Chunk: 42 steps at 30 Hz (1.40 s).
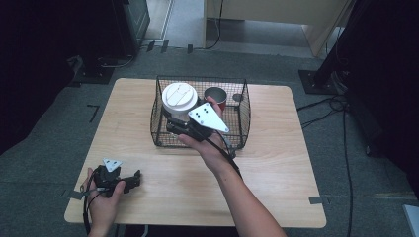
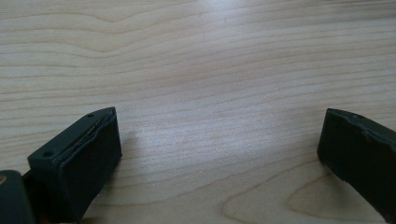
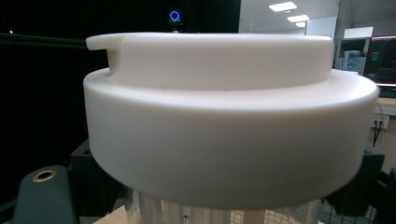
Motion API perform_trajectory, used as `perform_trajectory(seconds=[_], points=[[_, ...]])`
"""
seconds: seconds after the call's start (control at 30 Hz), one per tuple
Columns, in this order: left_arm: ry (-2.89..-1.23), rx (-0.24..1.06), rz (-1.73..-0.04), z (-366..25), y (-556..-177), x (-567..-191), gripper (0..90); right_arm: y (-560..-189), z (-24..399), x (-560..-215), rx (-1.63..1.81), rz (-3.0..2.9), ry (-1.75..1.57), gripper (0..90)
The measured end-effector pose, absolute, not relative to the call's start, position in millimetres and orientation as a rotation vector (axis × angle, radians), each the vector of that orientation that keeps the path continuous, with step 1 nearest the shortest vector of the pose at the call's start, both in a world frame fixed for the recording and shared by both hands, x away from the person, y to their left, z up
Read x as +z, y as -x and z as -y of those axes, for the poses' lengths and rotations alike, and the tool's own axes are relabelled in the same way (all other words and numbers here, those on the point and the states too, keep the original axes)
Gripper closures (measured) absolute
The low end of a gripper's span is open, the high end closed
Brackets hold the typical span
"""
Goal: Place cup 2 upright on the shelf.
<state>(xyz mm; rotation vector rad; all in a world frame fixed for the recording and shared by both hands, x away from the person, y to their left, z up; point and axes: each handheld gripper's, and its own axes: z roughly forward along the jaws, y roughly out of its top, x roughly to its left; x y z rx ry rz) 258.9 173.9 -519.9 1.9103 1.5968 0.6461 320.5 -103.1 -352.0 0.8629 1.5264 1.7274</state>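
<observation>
The pale wood desk (image 1: pixel 276 163) stands on grey carpet, with tape marks on the floor. At its near left corner the left claw (image 1: pixel 133 180) rests low on the bare wood, jaws wide with nothing between them. Farther in, the right claw (image 1: pixel 170 123) is clamped on the cup (image 1: pixel 179 101) below its white lid, holding it over the wire basket (image 1: pixel 242 116) at mid-desk. A red mug (image 1: pixel 216 96) sits inside the basket, just right of the cup. Beyond are cables, dark stands and a light cabinet.
</observation>
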Motion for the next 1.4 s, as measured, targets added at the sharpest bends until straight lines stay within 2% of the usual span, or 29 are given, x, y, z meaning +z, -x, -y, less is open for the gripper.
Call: perform_trajectory(seconds=[0.43,1.03,1.4], points=[[-1.908,0.649,-1.596,-173.8,-259.0,-520.0,0.2,-353.4,106.8,-357.5,1.699,-1.528,-0.931,15.7],[-1.912,0.646,-1.595,-174.1,-258.9,-519.9,0.2,-404.9,100.0,-387.8,1.629,-1.587,-0.986,15.8],[-1.909,0.647,-1.596,-173.9,-258.9,-520.0,0.2,-423.6,89.8,-408.3,1.649,-1.673,-0.965,15.7]])
